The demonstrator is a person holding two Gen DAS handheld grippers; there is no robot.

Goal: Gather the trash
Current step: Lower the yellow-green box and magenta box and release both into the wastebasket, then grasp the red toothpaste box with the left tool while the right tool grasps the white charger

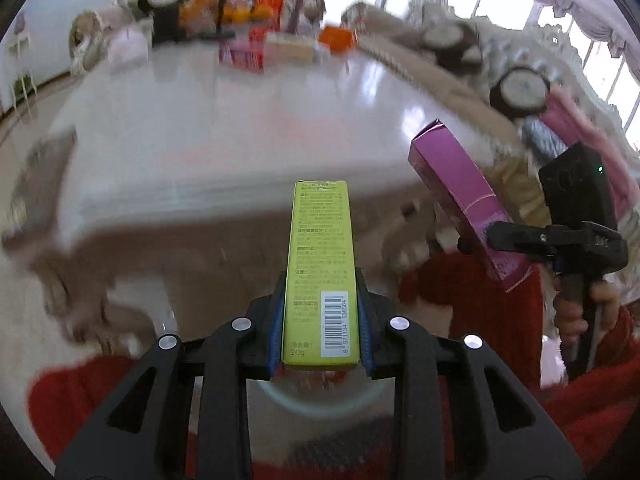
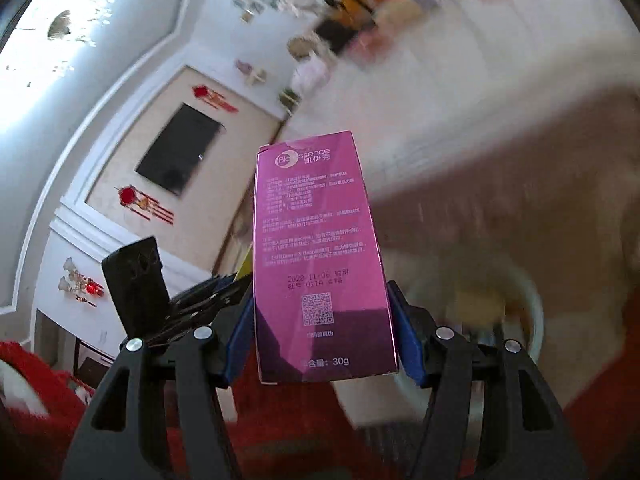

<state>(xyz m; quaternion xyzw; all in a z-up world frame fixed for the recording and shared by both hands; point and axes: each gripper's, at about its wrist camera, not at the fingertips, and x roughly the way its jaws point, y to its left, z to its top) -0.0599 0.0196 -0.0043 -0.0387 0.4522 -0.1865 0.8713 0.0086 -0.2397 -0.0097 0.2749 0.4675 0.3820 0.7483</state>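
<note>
Left wrist view: left gripper (image 1: pixel 320 320) clamped on green box (image 1: pixel 320 268); right gripper (image 2: pixel 320 344) clamped on purple box (image 2: pixel 320 256). Both over white bin (image 2: pixel 532 320), probably. Centre each before release.

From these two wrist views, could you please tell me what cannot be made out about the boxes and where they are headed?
- White bin, right wrist view: blurred, partly behind the right hand-held gripper; contents unreadable.
- Same bin, left wrist view: only a rim arc shows under the left hand-held gripper.
- Green box: small print too fine to read.
- Purple box: its lower end is hidden by its own front face.
- Table clutter: motion-blurred.
</note>
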